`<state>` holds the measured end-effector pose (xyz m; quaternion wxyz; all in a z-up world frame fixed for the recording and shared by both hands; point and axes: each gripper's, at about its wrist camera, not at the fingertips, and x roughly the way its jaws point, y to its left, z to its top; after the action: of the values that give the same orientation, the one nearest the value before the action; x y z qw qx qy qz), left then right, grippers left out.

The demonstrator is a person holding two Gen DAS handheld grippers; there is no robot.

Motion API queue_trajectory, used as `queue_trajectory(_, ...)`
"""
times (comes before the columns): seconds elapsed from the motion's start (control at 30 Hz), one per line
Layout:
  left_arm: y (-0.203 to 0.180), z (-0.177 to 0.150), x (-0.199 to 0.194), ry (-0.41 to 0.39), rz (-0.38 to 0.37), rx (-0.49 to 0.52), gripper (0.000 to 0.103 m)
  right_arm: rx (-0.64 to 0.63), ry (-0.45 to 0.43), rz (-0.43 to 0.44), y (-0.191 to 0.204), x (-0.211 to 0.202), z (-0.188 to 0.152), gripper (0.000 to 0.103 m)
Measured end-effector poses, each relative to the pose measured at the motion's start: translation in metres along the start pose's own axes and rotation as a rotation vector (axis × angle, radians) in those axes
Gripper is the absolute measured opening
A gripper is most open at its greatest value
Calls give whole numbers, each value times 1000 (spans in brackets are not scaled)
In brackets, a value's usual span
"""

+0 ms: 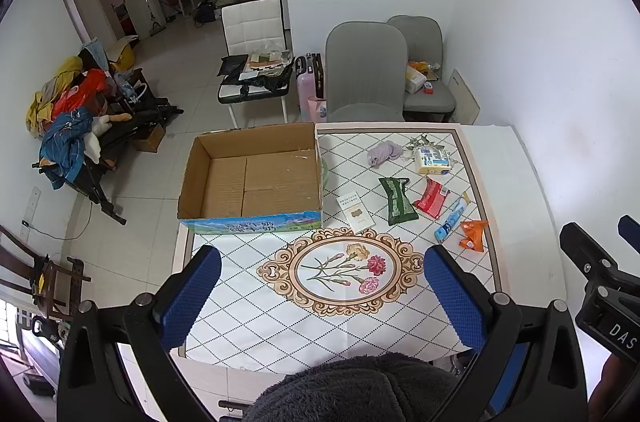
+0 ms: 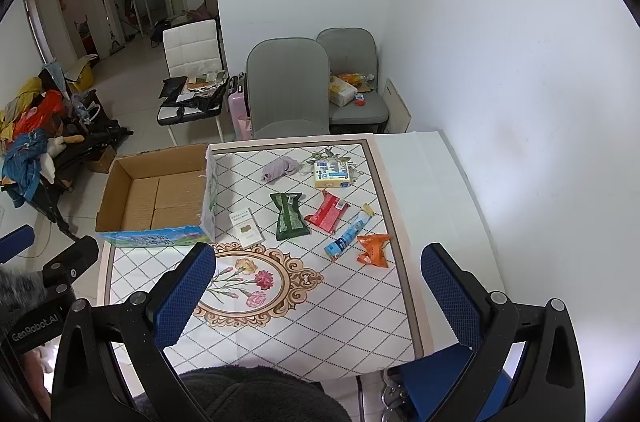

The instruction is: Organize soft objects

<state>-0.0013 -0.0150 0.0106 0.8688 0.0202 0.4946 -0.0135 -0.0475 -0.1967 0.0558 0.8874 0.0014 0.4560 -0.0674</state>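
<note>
An open empty cardboard box (image 1: 256,178) (image 2: 160,194) stands at the table's left. To its right lie a lilac cloth (image 1: 383,152) (image 2: 280,168), a yellow tissue pack (image 1: 433,161) (image 2: 331,174), a dark green pouch (image 1: 397,200) (image 2: 290,216), a red packet (image 1: 431,197) (image 2: 327,211), a blue tube (image 1: 451,220) (image 2: 349,236), an orange packet (image 1: 473,235) (image 2: 374,249) and a white card box (image 1: 357,212) (image 2: 246,227). My left gripper (image 1: 322,298) and right gripper (image 2: 318,296) are open and empty, above the near table.
The table (image 1: 248,306) has a patterned cloth with a flower medallion (image 1: 344,270). Two grey chairs (image 1: 362,74) and a white chair (image 1: 254,54) stand beyond the far edge. A white wall is on the right. Dark fuzzy fabric (image 1: 352,390) fills the bottom foreground.
</note>
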Motion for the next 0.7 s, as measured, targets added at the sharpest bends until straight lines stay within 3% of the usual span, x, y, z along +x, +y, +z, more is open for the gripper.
queue_trajectory(0.7, 0, 2, 1, -9, -10, -5, 103, 6, -10, -2, -1, -1, -1, 103)
